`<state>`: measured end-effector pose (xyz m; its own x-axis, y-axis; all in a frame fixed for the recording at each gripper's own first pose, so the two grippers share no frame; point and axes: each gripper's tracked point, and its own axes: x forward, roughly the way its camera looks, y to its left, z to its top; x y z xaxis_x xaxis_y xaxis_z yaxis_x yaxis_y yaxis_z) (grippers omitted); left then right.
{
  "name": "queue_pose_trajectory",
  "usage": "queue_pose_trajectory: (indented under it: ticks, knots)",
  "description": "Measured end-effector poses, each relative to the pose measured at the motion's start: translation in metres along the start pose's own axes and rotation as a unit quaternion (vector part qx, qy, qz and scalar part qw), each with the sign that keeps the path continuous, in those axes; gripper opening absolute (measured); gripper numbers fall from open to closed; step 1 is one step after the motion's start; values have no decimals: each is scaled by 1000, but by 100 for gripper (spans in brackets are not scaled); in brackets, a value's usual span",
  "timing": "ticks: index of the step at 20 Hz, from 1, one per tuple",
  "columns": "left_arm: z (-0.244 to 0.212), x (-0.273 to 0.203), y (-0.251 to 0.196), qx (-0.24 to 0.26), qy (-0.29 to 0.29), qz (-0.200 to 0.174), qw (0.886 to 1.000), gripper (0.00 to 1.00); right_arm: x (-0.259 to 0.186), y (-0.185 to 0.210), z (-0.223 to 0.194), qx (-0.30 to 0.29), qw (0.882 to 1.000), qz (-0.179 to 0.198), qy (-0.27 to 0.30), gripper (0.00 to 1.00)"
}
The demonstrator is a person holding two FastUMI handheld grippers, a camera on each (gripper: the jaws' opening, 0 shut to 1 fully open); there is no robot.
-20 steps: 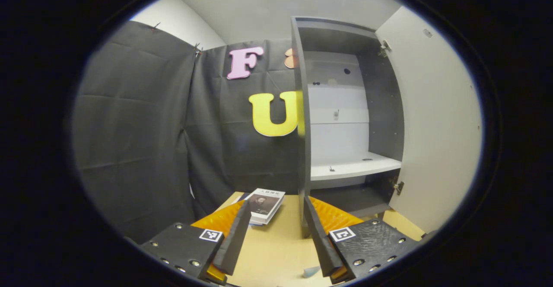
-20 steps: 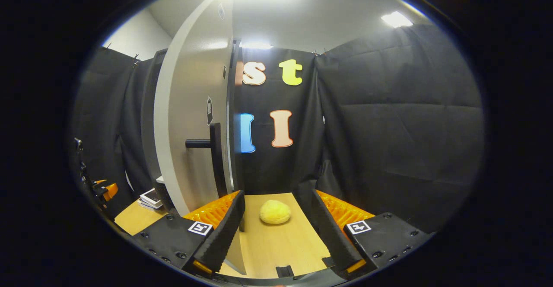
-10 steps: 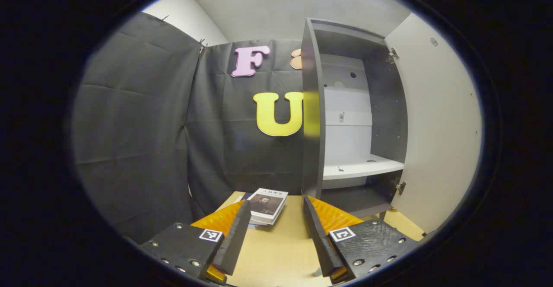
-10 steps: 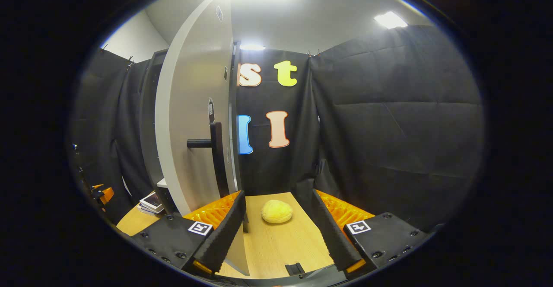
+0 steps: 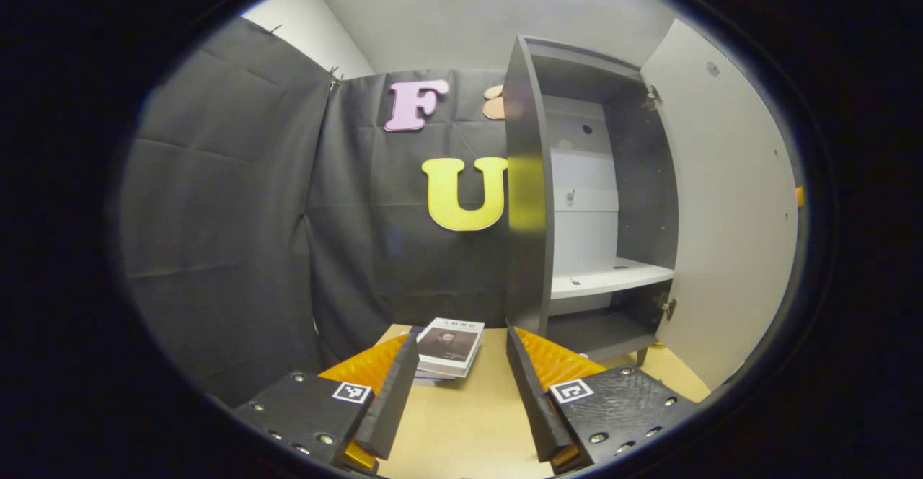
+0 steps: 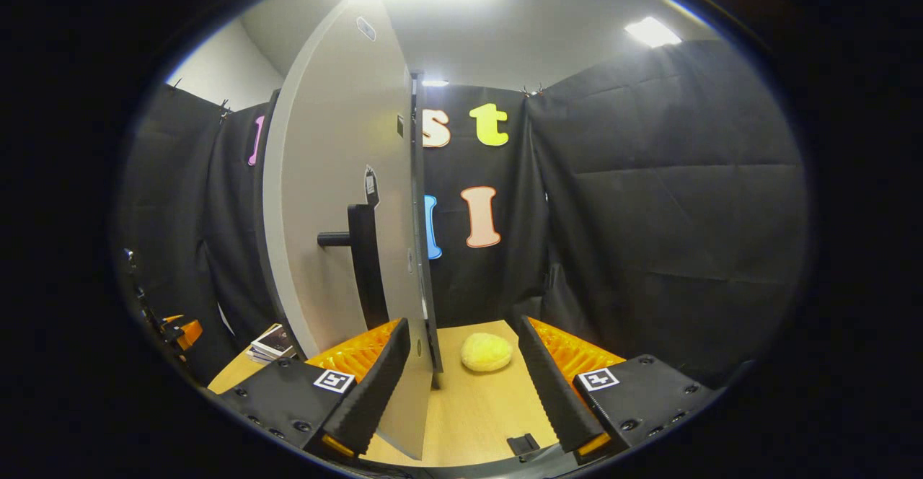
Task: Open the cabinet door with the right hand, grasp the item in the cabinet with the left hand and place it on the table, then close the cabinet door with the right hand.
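Note:
The dark grey cabinet [image 5: 530, 198] stands open, its white shelf [image 5: 609, 277] carrying only tiny specks. Its pale door [image 5: 728, 212] is swung out to the right. In the right gripper view I see the door's outer face [image 6: 339, 176] and its black handle [image 6: 360, 262]. My right gripper [image 6: 462, 322] is open, and the door's lower edge hangs just inside its left finger. A round yellow item [image 6: 487, 351] lies on the table beyond it. My left gripper [image 5: 461, 336] is open and holds nothing; a stack of books [image 5: 447, 345] lies just ahead of it.
The wooden table [image 5: 461, 428] runs under both grippers up to the black cloth walls. In the right gripper view the books [image 6: 272, 342] lie to the left of the door. The left gripper [image 6: 177, 329] shows at the far left edge.
In the right gripper view the door, handle and yellow item have slid rightward, bringing the door's edge in beside the left finger. The left gripper view has drifted, so the cabinet sits further right.

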<state>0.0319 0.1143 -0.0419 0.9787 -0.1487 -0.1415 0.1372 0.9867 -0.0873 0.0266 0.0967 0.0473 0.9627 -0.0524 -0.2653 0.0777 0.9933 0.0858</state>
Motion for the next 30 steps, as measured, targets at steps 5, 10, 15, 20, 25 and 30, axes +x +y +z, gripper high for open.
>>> queue_pose_trajectory:
  ticks: [5, 10, 15, 20, 25, 30]
  knots:
    - [-3, -4, 16, -2, 0, -4, 1000, 74, 1, 20, -1, -2, 1000, 20, 3, 97]
    - [-3, -8, 37, 4, -1, -1, 1000, 74, -1, 57, -1, -8, 999, 42, 5, 96]
    - [0, -15, 58, 7, -4, 4, 1000, 74, 5, 90, -1, -14, 997, 73, 9, 96]
    - [-2, -25, 82, 5, -6, 16, 1000, 74, 20, 133, -3, -22, 994, 108, 10, 96]
    - [-3, -35, 104, 7, -5, 34, 999, 74, 41, 175, -7, -26, 987, 155, 18, 96]
    - [-5, -48, 119, 6, -3, 54, 999, 74, 63, 207, -16, -30, 982, 185, 21, 96]
